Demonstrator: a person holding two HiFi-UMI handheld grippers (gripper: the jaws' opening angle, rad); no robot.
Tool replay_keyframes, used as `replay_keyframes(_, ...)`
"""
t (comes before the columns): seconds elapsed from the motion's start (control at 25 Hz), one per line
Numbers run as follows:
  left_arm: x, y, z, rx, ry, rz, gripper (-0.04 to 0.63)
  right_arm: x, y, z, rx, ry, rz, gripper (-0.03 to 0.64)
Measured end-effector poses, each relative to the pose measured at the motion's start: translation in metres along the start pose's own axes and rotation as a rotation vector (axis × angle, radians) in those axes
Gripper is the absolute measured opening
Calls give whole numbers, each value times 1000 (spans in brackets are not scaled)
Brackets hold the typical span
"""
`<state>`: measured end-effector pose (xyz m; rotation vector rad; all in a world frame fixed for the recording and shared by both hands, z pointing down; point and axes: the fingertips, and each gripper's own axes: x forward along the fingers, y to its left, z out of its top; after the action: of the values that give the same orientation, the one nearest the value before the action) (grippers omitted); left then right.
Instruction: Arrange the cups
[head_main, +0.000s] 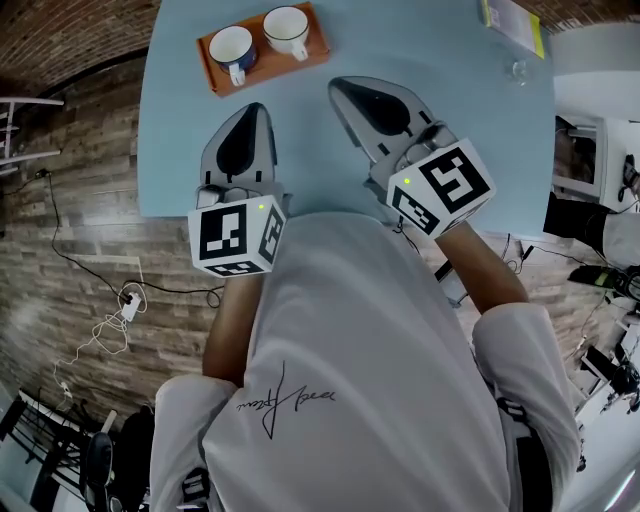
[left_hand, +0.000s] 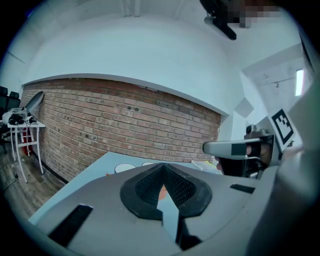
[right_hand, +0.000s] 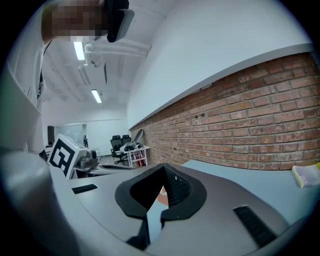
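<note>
Two cups side by side on the tray, both grippers closed and empty short of it

Head view: two white cups (head_main: 231, 45) (head_main: 287, 28) stand upright on the orange tray (head_main: 270, 66) at the table's (head_main: 450, 110) far edge, close together but apart, their insides white with nothing seen in them. The left gripper (head_main: 252, 112) and right gripper (head_main: 343, 90) hover on the near side of the tray, jaws together, holding nothing. This fits cups waiting to be arranged or cups already set in place, so either way the grippers do best to keep above the rims and clear of the handles, which face them. Left gripper view: the jaws meet on nothing, and the two cup rims (left_hand: 125, 168) show beyond the tips, with the tray under them. Right gripper view: the jaws are likewise shut and empty, and a sliver of the tray (right_hand: 161, 196) shows through the gap below the tips.
</note>
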<state>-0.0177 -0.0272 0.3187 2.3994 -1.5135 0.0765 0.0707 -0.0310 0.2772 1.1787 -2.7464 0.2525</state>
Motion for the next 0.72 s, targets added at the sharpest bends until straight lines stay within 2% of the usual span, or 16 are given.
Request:
replay_keyframes(0.32, -3, -7, 2, 2, -7, 11, 11, -10, 5, -6, -8, 23, 38, 20)
replay_keyframes(0.72, -12, -7, 0, 9, -8, 14, 11, -14, 10, -11, 6, 13, 38, 20)
